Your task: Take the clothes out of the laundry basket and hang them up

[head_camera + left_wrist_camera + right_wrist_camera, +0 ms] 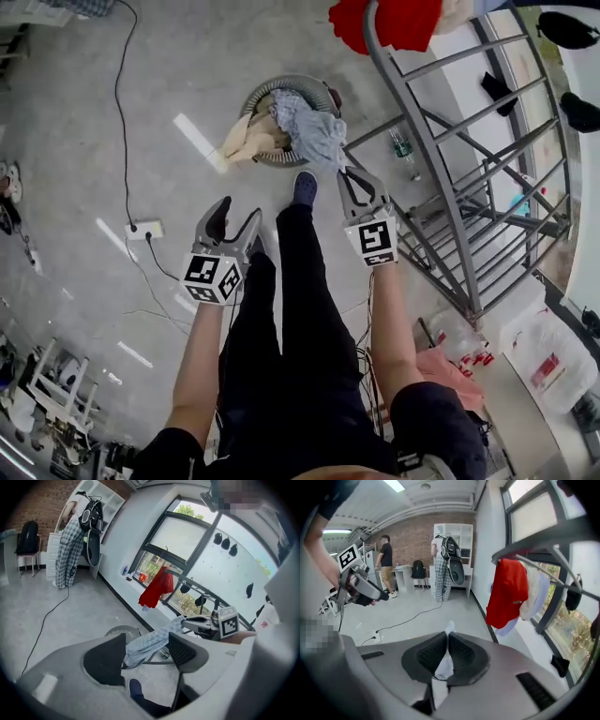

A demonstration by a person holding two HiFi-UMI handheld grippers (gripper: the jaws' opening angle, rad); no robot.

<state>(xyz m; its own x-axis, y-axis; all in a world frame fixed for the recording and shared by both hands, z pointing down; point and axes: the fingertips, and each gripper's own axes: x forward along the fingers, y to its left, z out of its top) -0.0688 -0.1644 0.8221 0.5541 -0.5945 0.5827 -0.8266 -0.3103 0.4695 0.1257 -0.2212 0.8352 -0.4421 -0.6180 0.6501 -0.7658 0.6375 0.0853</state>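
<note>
Cable (116, 94) trailing down the floor at the frame's left to a power strip (143, 228); right of that, left hand-held gripper (238, 214) at mid frame, jaws wide apart, nothing pressed between the pads, only the blue-grey garment (147, 641) showing beyond them in its own view; above, round laundry basket (314, 86) on the floor at upper centre, cream clothes (246, 141) spilling over its near left rim; garment stretched from the basket's right side to the right hand-held gripper (356, 178), lower end over the rim, touching or clear impossible to tell; jaws there pinched tight on a fold of the pale cloth, a tuft poking past the tips; further right, grey drying rack (441, 159), red garment (394, 21) draped at the top edge.

By the look, thin woven cloth: light, limp, nothing fragile, apt to bunch and trail; one pinch enough for lifting, not for spreading; best a second hold with the free left hand-held gripper at a hem or shoulder edge, well apart from the first, ready for laying flat over a rail.
</note>
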